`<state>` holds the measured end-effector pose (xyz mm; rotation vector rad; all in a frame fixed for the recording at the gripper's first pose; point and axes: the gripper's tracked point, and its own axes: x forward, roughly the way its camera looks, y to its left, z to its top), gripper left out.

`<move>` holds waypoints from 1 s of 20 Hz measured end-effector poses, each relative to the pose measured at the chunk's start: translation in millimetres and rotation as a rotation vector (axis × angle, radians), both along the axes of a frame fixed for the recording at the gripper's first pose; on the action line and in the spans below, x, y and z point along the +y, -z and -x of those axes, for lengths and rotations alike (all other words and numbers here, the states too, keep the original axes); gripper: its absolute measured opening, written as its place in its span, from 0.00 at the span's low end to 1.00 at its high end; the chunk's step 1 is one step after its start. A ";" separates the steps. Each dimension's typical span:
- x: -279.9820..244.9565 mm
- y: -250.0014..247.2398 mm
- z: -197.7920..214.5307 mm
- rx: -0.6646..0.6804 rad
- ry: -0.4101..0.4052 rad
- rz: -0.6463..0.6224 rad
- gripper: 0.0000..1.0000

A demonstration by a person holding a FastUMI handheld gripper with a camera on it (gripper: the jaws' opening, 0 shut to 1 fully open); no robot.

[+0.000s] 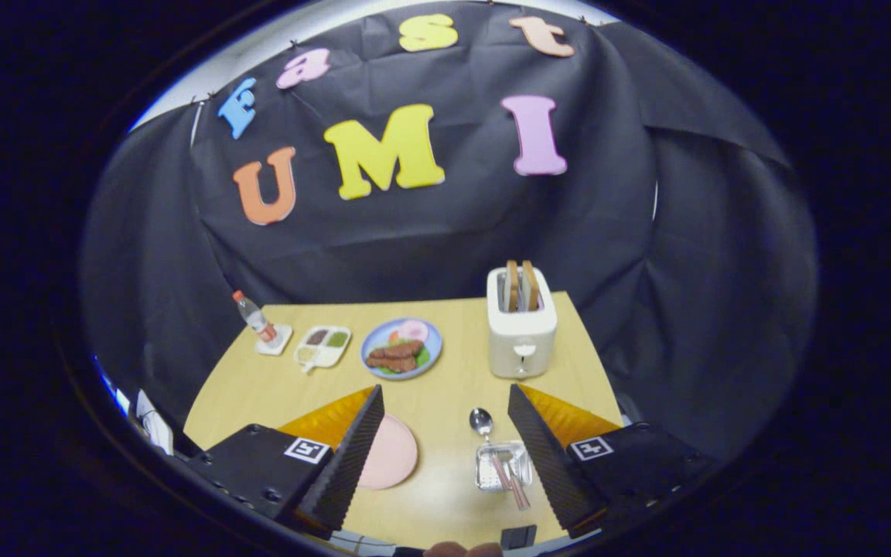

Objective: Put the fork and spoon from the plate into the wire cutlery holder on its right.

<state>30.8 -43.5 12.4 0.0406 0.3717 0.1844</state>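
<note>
Jaws: the gripper point(445, 433) hangs above the near part of the tabletop with its jaws spread wide, nothing between them but bare wood. Not touching anything.

Tabletop point(445, 387): light wood, set against the black cloth wall of the booth.

Pink plate point(391, 452): sits just inside the left finger, which covers part of it. The bit that shows looks bare.

Wire holder point(501, 464): small metal mesh basket, right of the pink plate, tucked right beside the right finger's inner edge.

Spoon point(481, 422): looks like it's standing in the holder, shiny bowl end poking up out the far side.

Fork point(512, 478): pinkish handle lying slanted in the holder, end pointing toward the near edge. Pretty small here, so can't make out the tines.

Toaster point(521, 329): white, beyond the right finger, with two brown slices sticking up from the slots.

Blue plate point(401, 349): further back, roughly mid-tabletop, has sausage-looking food and some greens on it.

Divided tray point(322, 346): white, just left of the blue plate, little portions in its sections.

Bottle point(254, 316): clear with a red cap, far left corner, leaning over a small white square.
</note>
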 end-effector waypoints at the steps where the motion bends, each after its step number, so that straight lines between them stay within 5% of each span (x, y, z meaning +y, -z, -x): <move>1: 7.5 -13.6 2.4 -0.070 -0.001 -0.012 0.97; 5: 1.8 -68.4 16.8 -0.302 0.052 -0.110 0.96; 9: 3.4 -87.7 32.1 -0.495 0.090 -0.080 0.96; 20: 24.0 -105.3 35.6 -0.603 0.086 -0.015 0.96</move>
